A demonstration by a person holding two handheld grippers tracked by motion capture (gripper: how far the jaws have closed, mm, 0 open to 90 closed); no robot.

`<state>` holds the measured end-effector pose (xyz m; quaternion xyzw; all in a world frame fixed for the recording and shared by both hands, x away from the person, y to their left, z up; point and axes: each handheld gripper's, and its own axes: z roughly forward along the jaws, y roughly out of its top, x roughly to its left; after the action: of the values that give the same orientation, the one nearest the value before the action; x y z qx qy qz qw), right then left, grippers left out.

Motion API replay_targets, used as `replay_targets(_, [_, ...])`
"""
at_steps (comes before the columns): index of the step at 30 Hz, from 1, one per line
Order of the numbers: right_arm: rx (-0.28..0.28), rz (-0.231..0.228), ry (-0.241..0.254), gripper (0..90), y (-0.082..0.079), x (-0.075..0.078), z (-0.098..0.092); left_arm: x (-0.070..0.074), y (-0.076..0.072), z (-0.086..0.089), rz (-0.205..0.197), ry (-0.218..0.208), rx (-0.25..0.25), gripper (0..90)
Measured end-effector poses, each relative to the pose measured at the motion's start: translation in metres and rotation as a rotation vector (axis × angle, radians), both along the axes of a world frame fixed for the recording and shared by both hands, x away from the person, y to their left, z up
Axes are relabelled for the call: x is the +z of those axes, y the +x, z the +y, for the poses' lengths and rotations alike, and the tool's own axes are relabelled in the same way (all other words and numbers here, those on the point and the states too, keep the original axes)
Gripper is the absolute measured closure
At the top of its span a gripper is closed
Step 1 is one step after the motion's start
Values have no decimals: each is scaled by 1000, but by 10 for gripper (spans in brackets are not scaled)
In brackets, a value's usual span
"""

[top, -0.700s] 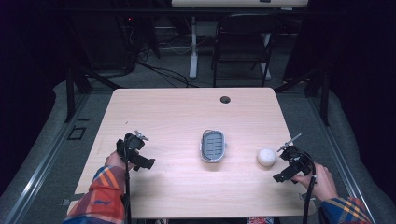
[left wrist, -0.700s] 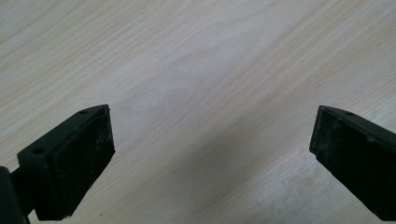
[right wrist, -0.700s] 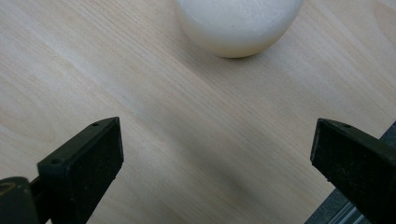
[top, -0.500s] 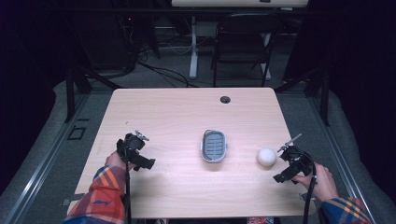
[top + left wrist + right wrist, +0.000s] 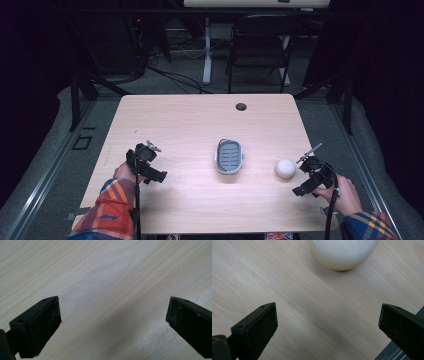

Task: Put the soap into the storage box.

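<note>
White ball (image 5: 285, 168) sits on the pale wood surface (image 5: 190, 125) toward the person's right, resting free, with the grey slotted tray (image 5: 229, 156) near it on the left at the middle of the surface. In the right gripper view the ball (image 5: 343, 252) shows smooth, rounded and faintly glossy, lying straight ahead of the fingers but clearly apart from them. It looks light and hard-shelled, the sort of thing that will roll at the first off-centre nudge and may squirt out of a pinch, and whether it is brittle I cannot tell from here. The best hold, I judge, is across its widest girth, both pads meeting it level and together, squeezed gently. The right gripper (image 5: 311, 176) hangs just beside the ball on its outer side, low over the wood, fingers (image 5: 254, 330) spread wide with nothing between them, wide enough to take the ball. Further out, the left gripper (image 5: 145, 162) hovers well apart on the far left of the surface, and its own view shows its fingers (image 5: 37, 327) spread wide over bare wood grain, holding nothing. Beyond the far edge stands a dark chair (image 5: 257, 45).
</note>
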<state>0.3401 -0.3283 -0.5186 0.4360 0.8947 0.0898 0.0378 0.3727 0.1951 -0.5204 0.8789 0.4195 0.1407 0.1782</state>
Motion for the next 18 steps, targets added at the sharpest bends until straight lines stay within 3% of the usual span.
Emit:
replay_targets(1, [-46, -28, 51, 12, -3, -4, 2, 0, 0, 0, 0, -1, 0, 0])
replay_targets(2, [-51, -34, 61, 9, -3, -6, 2, 0, 0, 0, -3, -3, 1, 0])
replay_targets(3, [-9, 0, 6, 8, 0, -1, 1, -1, 1, 0, -2, -3, 0, 0])
replay_targets(7, [-18, -3, 15, 0, 1, -4, 2, -1, 1, -1, 3, -1, -4, 0])
replay_targets(12, [16, 24, -21, 0, 2, 0, 2, 0, 0, -1, 2, -1, -3, 0])
replay_targets(13, [-19, -3, -8, 0, 0, -2, 3, 0, 0, -1, 2, 0, -3, 0])
replay_targets(14, [-20, -3, -9, 0, 0, -2, 4, 0, 0, -1, 2, 2, -3, 0])
replay_targets(15, [6, 21, -14, 0, 3, -1, 3, 0, 0, -2, 6, 3, -4, 0])
replay_targets(18, [2, 20, -13, 0, 6, -2, 6, -1, 1, -2, 9, 3, -4, 0])
